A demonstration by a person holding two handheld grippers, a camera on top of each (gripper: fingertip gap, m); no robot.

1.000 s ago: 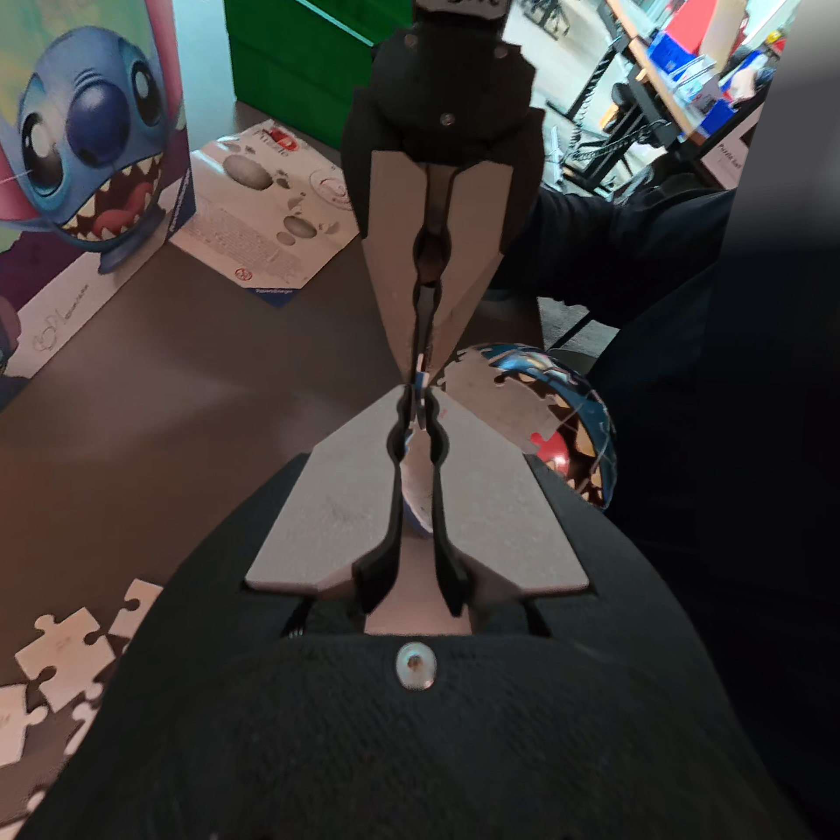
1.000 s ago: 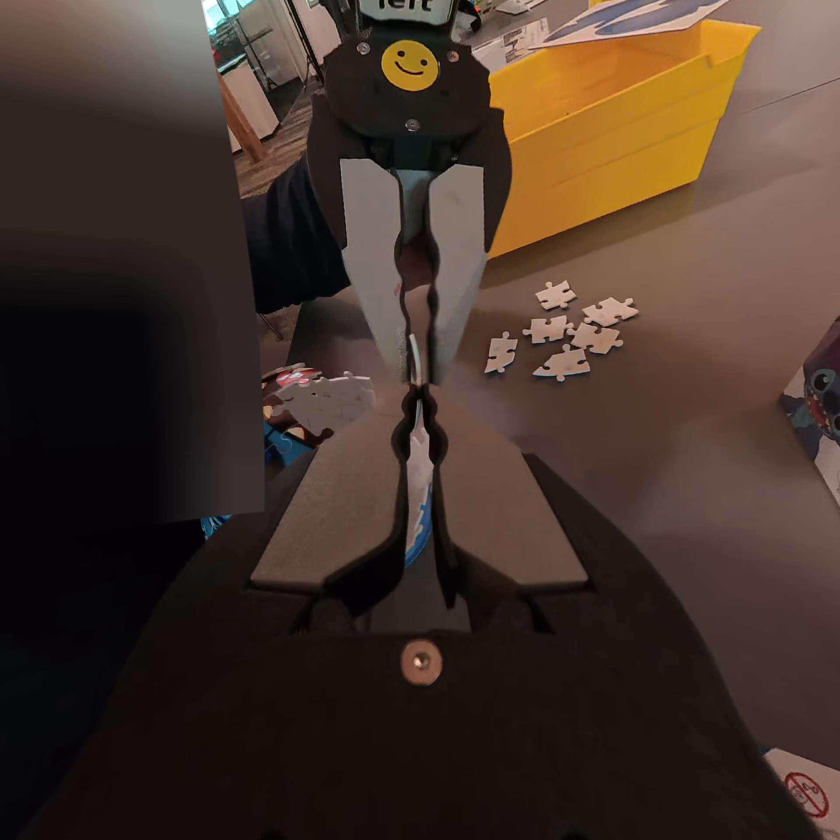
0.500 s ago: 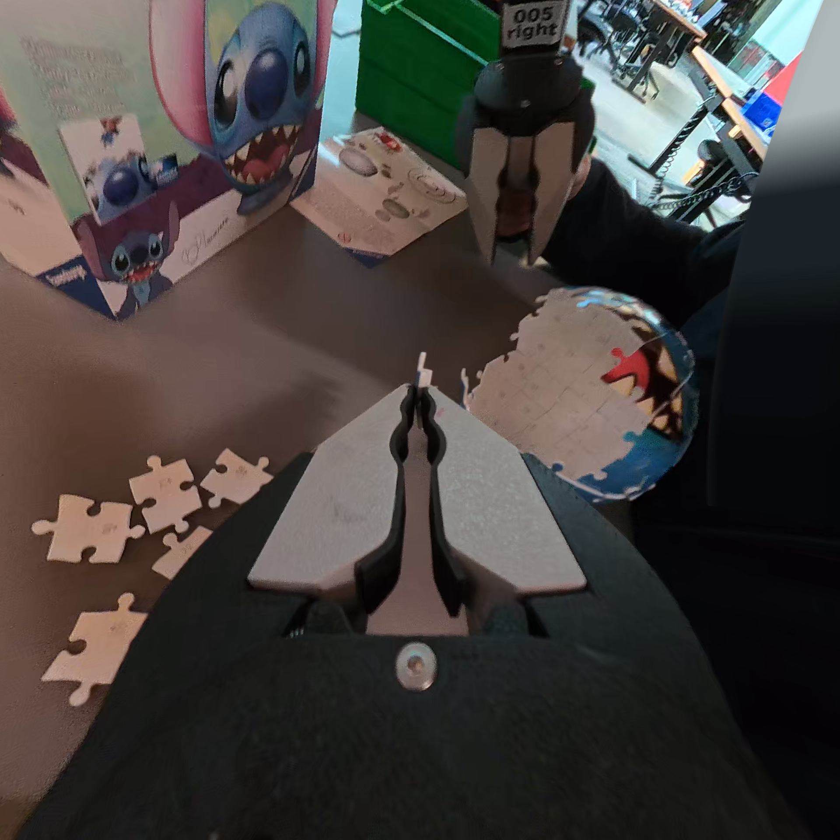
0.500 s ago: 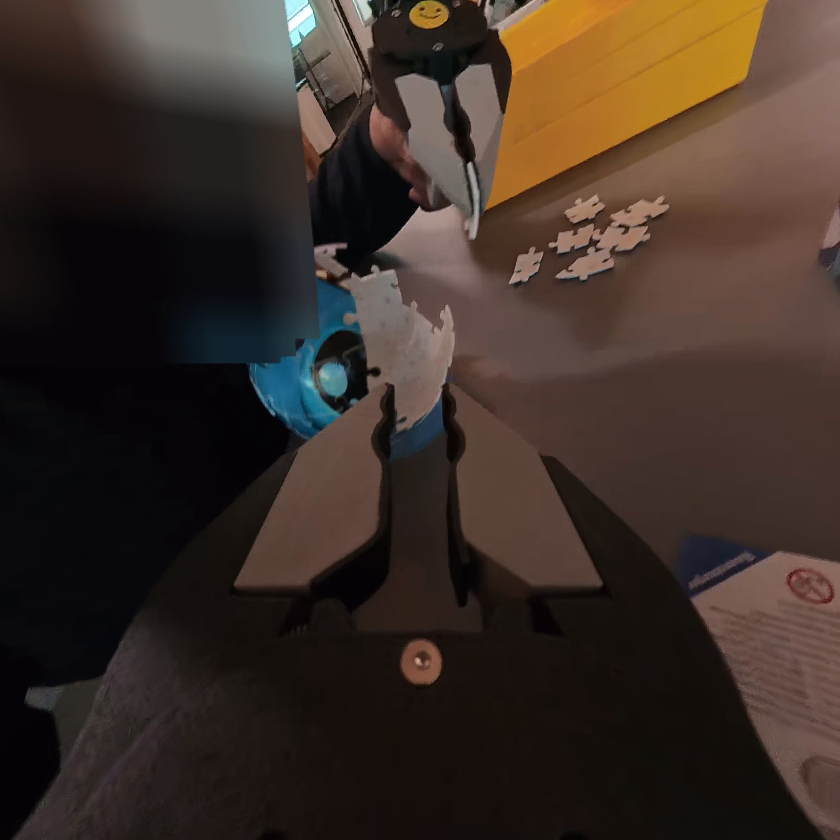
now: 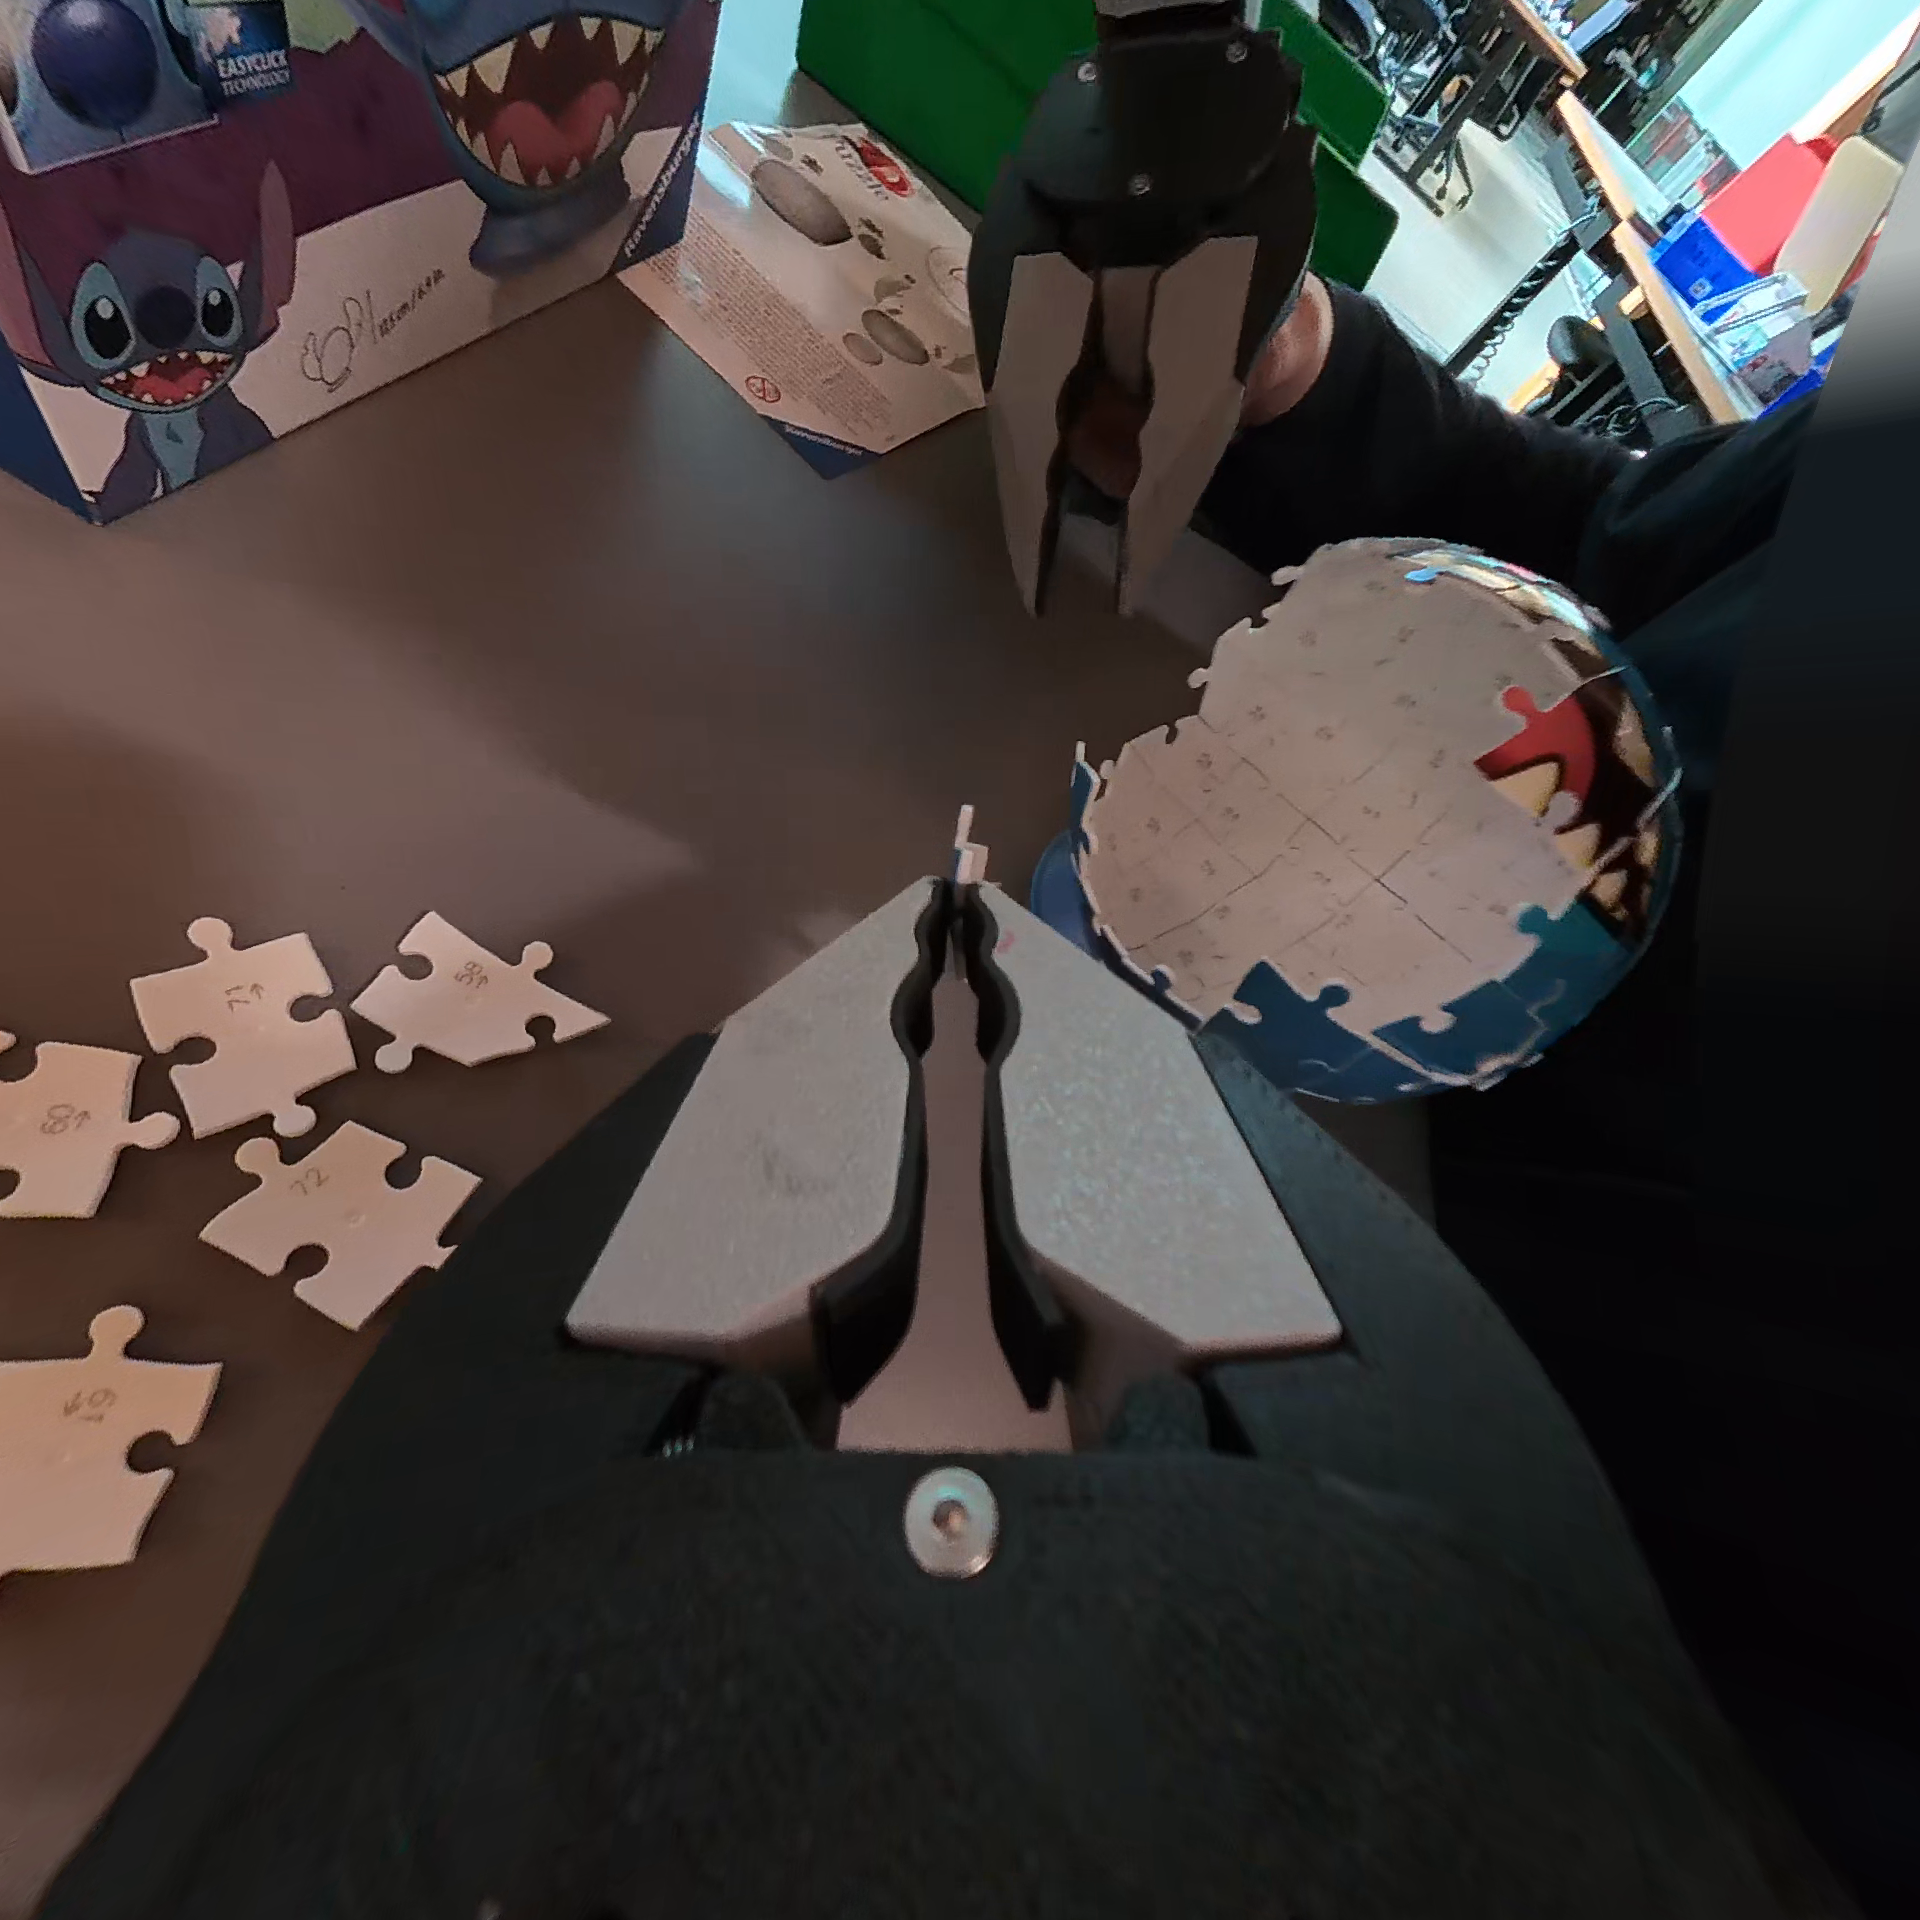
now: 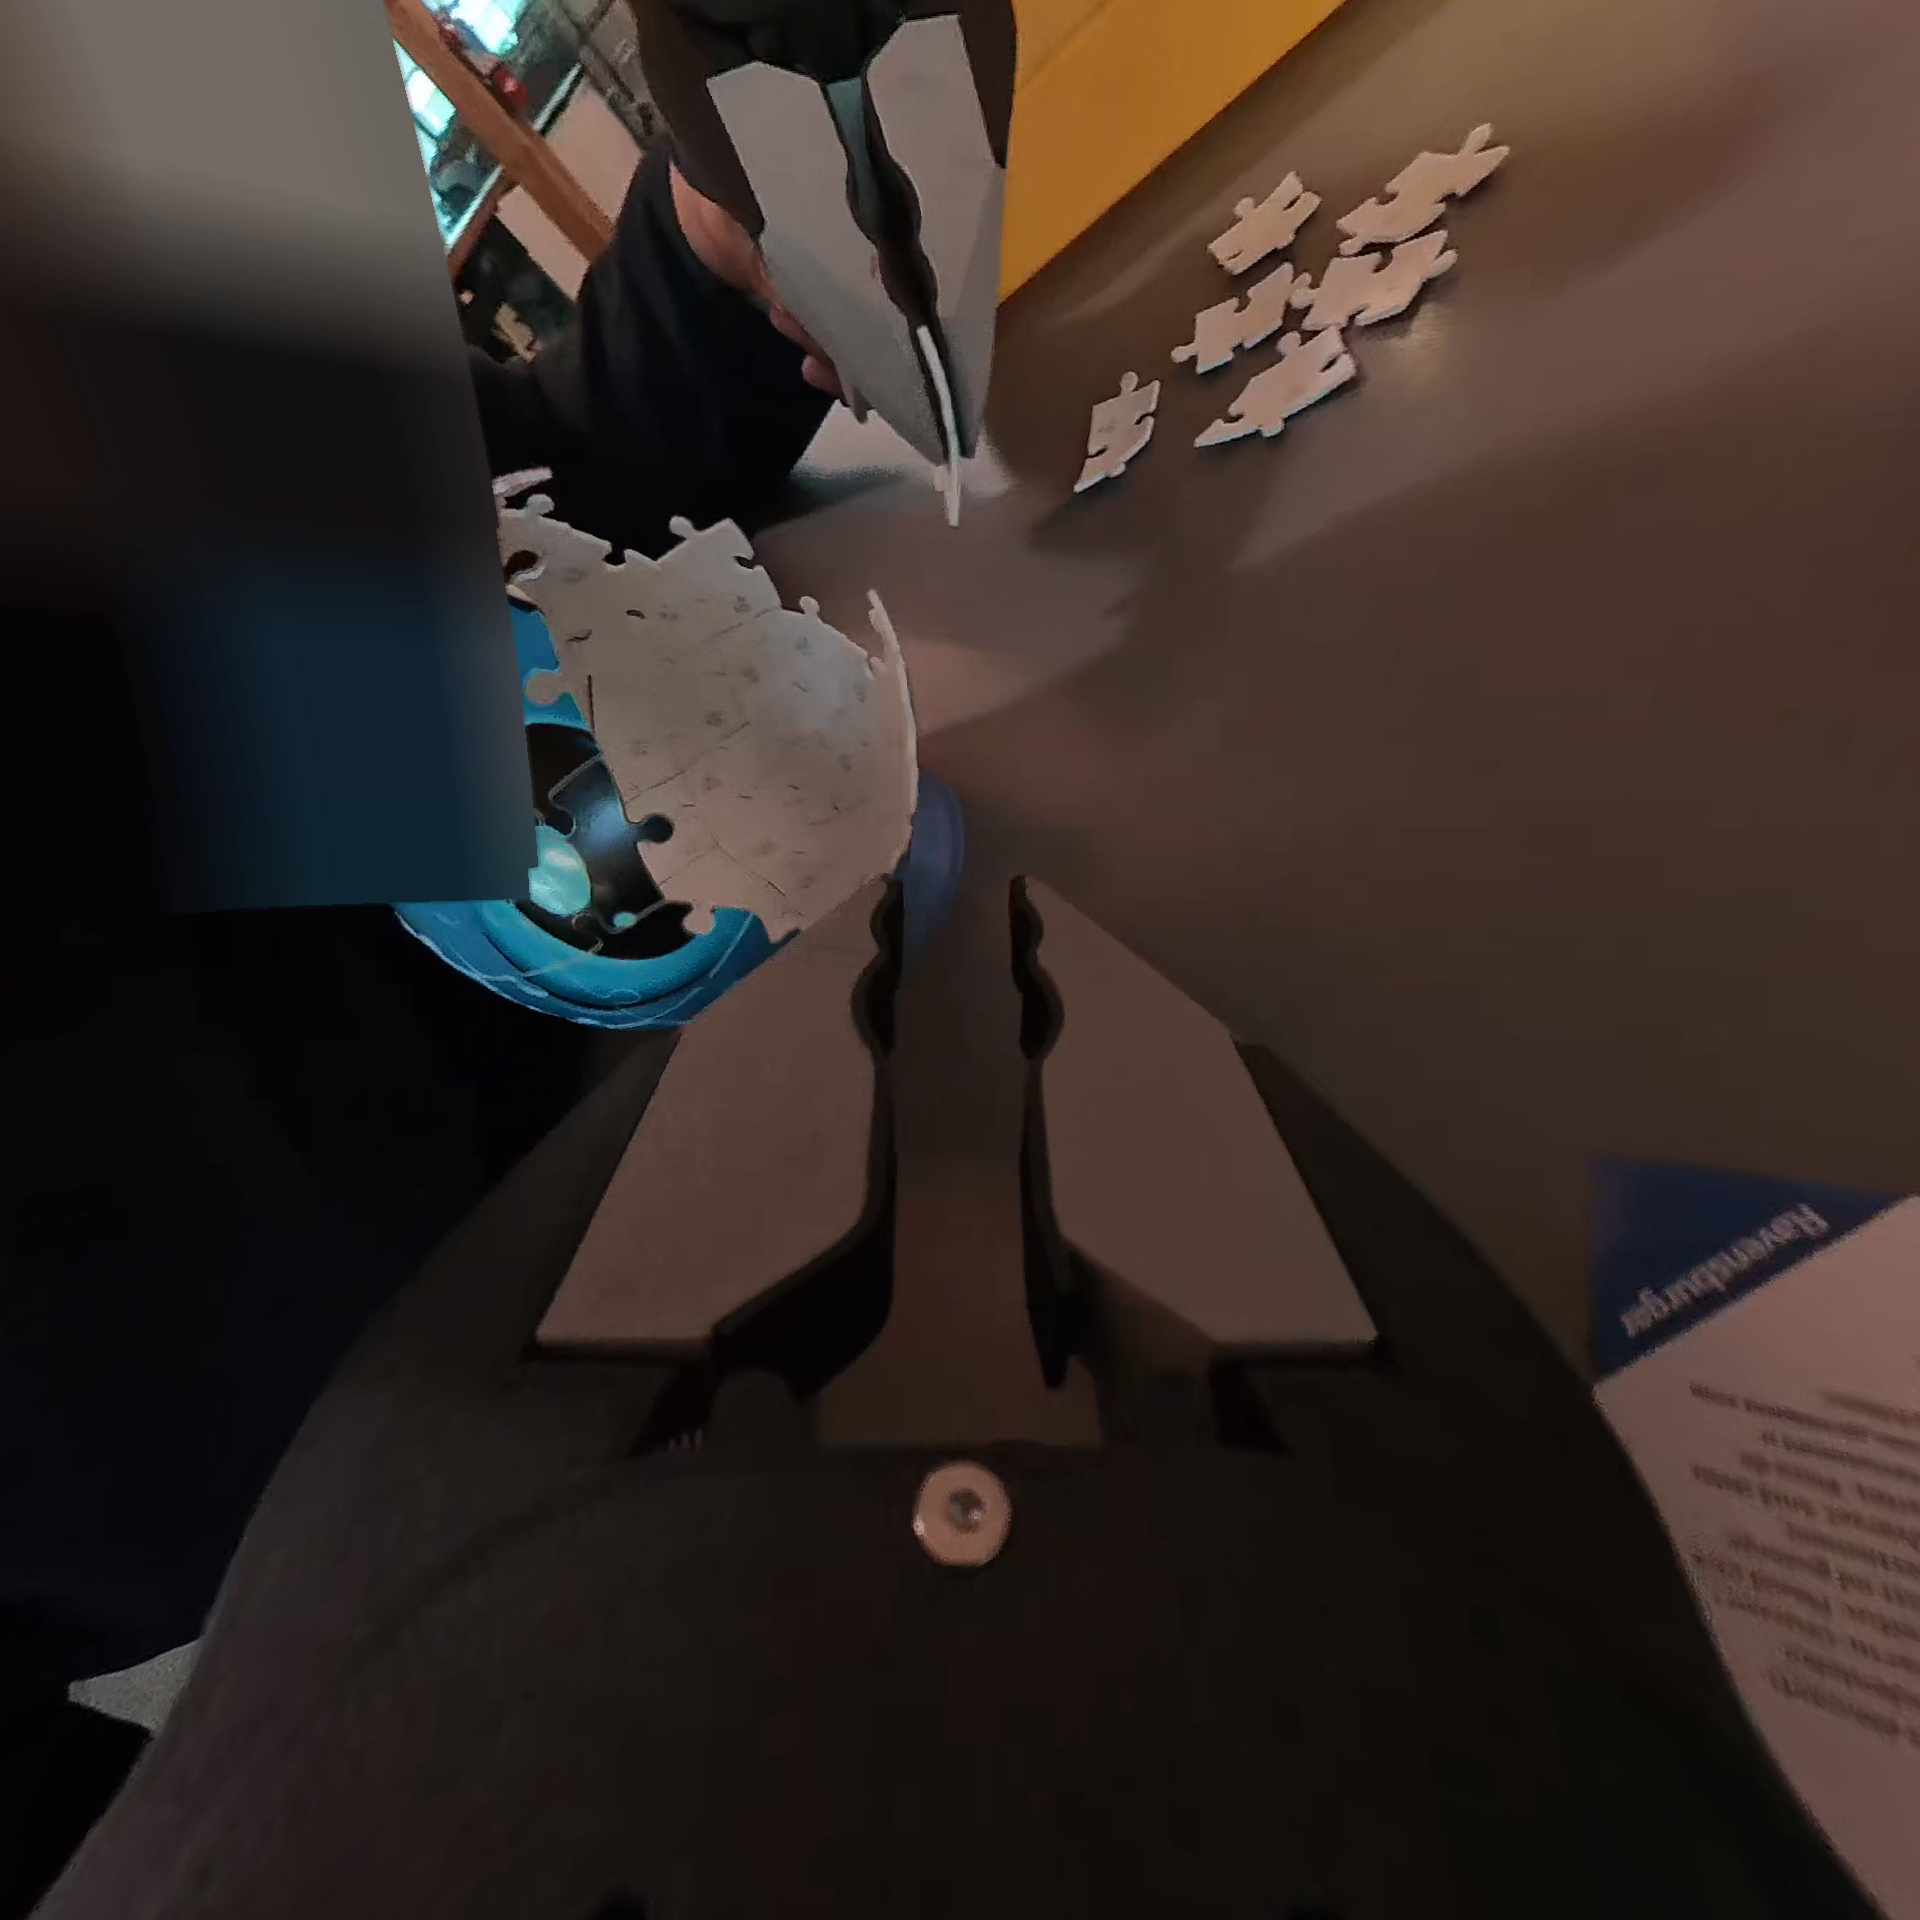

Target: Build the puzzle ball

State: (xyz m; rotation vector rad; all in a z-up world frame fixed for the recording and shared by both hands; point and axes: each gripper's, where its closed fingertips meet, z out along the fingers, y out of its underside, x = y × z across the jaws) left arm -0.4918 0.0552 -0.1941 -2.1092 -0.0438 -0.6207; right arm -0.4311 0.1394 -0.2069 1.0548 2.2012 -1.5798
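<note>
My left gripper is shut on a white puzzle piece, held edge-on, its tip sticking out past the fingertips. The partly built puzzle ball lies just right of it, its white inside facing me and its outside blue. My right gripper hangs beyond, open a little and empty. In the right wrist view the right gripper is open and empty beside the ball. The left gripper holds the piece farther off.
Several loose white pieces lie on the brown table at left, also in the right wrist view. A puzzle box, an instruction leaflet and a green crate stand behind. A yellow bin is at the far side. The tips of one gripper are about 12 centimeters away from the tips of the other.
A second ago both grippers pinched the piece tip to tip. The right gripper has opened and let go; the grippers have drawn apart and the left one keeps the piece.
</note>
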